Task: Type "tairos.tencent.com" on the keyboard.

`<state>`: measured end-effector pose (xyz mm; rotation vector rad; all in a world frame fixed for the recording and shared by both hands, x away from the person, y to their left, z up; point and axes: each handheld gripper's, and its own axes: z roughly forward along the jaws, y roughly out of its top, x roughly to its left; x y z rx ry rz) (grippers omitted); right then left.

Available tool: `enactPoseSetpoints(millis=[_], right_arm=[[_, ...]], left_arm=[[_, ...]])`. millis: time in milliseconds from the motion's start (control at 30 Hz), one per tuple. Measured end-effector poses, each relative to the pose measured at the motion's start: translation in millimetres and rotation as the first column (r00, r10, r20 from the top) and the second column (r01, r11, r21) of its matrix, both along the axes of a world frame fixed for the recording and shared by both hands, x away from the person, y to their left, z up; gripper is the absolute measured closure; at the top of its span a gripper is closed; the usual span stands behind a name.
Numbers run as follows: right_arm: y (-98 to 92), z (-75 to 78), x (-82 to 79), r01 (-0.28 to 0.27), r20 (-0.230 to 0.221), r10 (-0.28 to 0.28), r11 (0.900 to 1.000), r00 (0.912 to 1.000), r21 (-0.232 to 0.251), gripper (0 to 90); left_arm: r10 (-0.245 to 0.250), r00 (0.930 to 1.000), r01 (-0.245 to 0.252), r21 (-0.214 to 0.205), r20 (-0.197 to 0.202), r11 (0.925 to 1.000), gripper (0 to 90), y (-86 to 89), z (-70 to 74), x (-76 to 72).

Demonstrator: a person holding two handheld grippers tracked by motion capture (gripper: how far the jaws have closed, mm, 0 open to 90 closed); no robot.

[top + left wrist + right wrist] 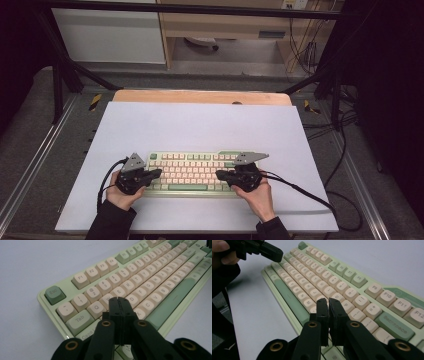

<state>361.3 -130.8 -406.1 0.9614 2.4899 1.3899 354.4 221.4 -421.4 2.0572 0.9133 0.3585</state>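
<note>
Clearly the work in hand is key pressing on the keyboard (pixel 192 172), which lies on the mat (pixel 200 125) near its front edge. To do it well, each closed tip should come straight down on one keycap's middle, pressing lightly so no neighbour goes down too. The left gripper (pixel 119 300) has its jaws fully together, empty, poised over the keyboard's left letter keys near W and S. The right gripper (pixel 328 301) has its jaws nearly together, holding nothing, over the right-hand letters near P. Both hands lie low at the keyboard's front corners, grippers pointing inward.
</note>
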Motion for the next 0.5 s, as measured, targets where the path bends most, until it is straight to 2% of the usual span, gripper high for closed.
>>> enactPoseSetpoints(millis=[300,500], right_arm=[[19.6,0.4,6.7,-0.021,0.005,0.021,0.9997,0.9998,-0.011,90.0],[34.7,-2.2,12.9,-0.013,0.007,0.013,0.9998,0.9999,-0.016,90.0]], left_arm=[[-0.002,1.0,0.002,0.0,0.001,1.0,90.0,-0.3,-0.4,0.3],[-0.002,1.0,0.002,0.002,0.003,1.0,90.0,-0.5,-0.4,0.2]])
